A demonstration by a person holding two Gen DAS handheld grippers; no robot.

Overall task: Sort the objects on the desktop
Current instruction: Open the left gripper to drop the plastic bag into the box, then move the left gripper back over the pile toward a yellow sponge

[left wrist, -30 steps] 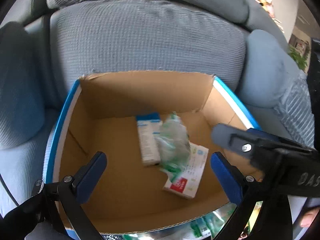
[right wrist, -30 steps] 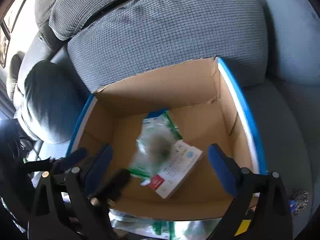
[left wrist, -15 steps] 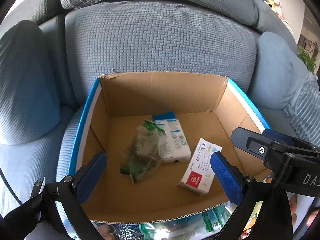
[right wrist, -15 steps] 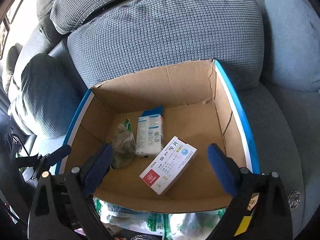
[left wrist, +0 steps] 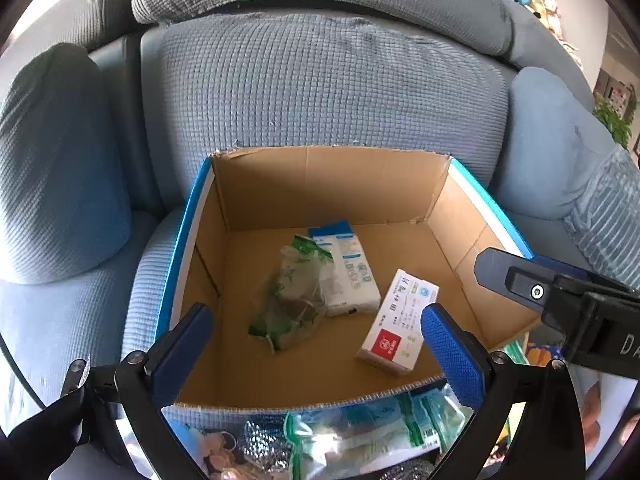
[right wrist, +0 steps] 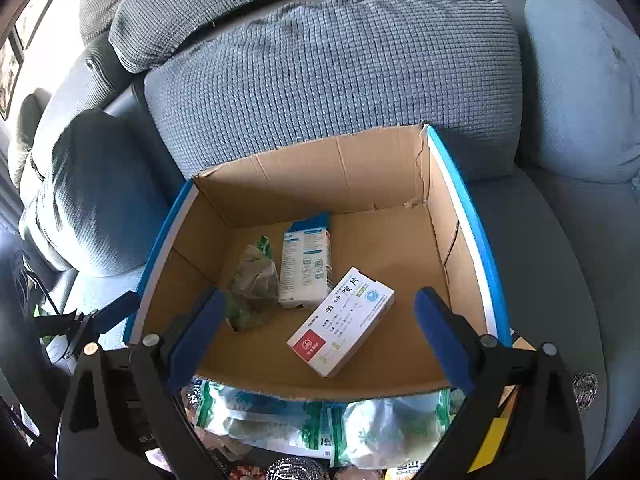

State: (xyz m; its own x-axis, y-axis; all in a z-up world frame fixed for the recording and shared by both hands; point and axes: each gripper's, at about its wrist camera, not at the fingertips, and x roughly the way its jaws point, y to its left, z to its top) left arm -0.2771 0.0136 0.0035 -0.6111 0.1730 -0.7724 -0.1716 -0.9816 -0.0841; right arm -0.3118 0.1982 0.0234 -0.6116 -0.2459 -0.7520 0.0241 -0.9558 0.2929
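Box: cardboard box point(left wrist: 332, 184) on sofa point(left wrist: 320, 80)
Inside box: green bag point(left wrist: 292, 300), blue-white pack point(left wrist: 352, 276), red-marked carton point(left wrist: 396, 320)
Left gripper point(left wrist: 320, 352): spread, empty
Right gripper point(right wrist: 316, 336): spread, empty

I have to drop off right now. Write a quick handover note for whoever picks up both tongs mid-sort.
Left tongs: open, empty, hovering at the near edge of the cardboard box.
Right tongs: open, empty, also over the near edge.
In the box, on its floor: a green plastic bag on the left, a white and blue carton touching it, and a white box with a red square nearer the front.
Done: those three are sorted into the box, which sits on the grey sofa.
Left: packets in front of the box, including green and white bags. Their number cannot be told from here.
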